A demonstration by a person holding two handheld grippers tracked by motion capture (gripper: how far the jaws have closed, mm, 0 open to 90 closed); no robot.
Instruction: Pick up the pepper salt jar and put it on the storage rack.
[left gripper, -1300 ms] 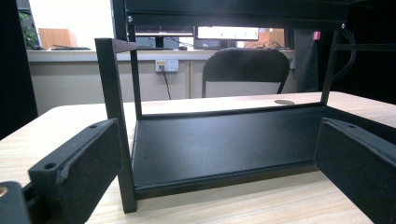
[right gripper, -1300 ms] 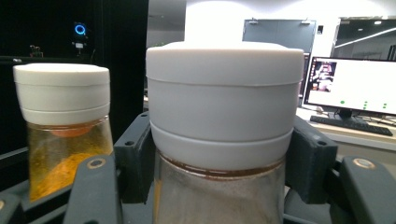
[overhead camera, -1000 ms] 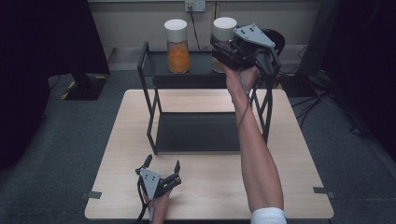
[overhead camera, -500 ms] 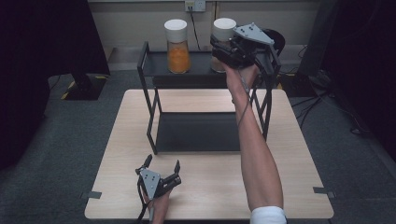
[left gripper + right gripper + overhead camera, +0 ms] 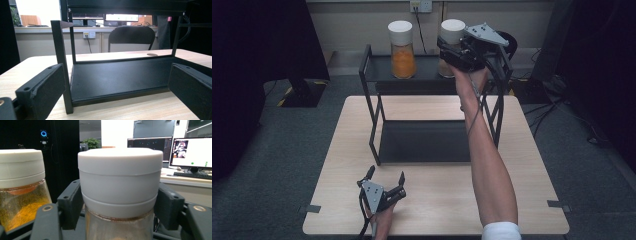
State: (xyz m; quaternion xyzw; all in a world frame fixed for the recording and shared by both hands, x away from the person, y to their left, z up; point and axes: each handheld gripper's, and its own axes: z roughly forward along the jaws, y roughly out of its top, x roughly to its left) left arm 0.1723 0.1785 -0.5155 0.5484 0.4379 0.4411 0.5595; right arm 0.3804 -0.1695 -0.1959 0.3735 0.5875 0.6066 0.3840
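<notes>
Right gripper [image 5: 447, 50] jaws just opening, slack around right jar [image 5: 120, 185] on black rack [image 5: 427, 75], pads barely clear. Left gripper [image 5: 385, 176] unmoved on table [image 5: 437, 200], jaws wide, empty.

Black tool [image 5: 444, 47] jaws, grey plate, white sleeve [image 5: 501, 231].

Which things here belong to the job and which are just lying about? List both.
Job: right tongs, jaws just opening with the clear glass jar with white lid between them; black metal two-shelf rack under it.
Lying about: matching white-lidded jar of orange powder; left tongs, open; light wooden table.
</notes>
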